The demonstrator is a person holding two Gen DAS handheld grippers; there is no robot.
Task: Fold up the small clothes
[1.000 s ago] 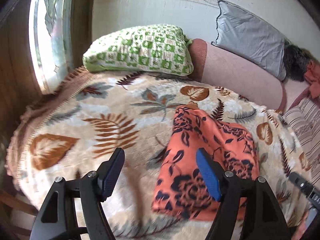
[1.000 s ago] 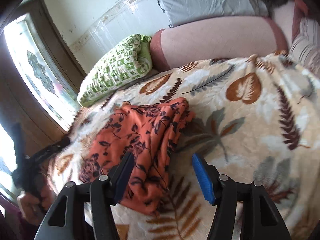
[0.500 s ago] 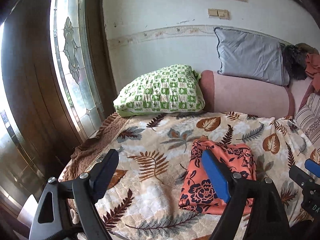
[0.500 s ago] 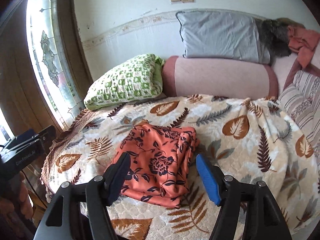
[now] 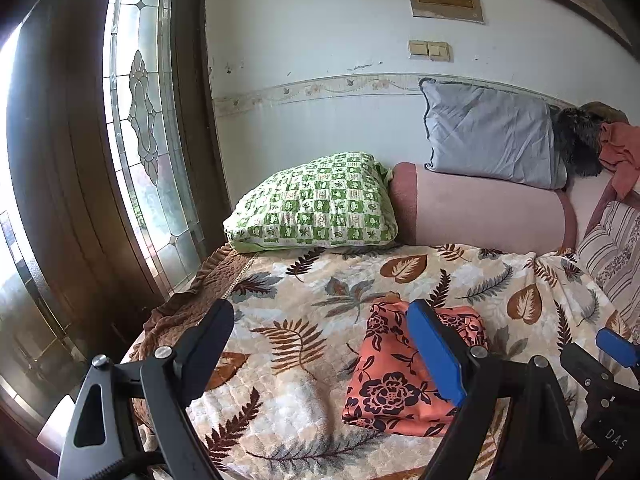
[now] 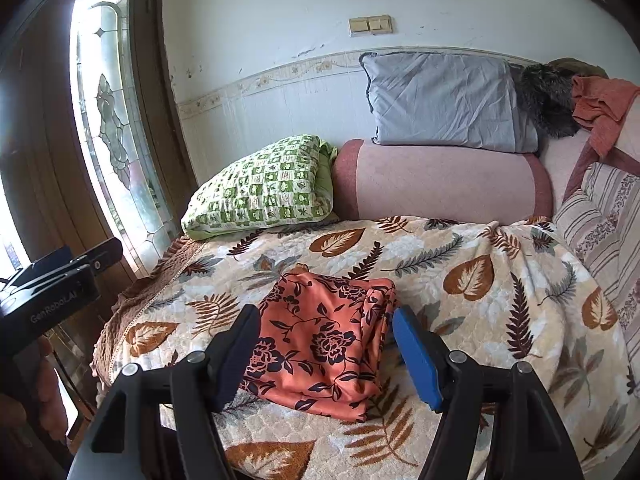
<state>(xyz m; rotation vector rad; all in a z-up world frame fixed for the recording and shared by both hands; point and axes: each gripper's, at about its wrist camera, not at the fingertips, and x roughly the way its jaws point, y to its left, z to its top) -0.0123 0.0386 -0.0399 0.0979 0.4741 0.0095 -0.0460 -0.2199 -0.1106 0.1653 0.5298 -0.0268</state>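
a beige quilted blanket with brown leaf print (image 6: 500,280) covers the bed, and the orange floral garment (image 6: 324,340), already a compact folded rectangle, lies near its front middle. the left gripper (image 5: 332,352) and right gripper (image 6: 326,354) both hover above it, fingers spread and empty. i judge this fold finished; next comes setting it aside or fetching another piece.

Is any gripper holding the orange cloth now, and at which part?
Nothing is held. The left gripper and the right gripper are both open, and the folded orange floral cloth lies free on the leaf-patterned blanket.
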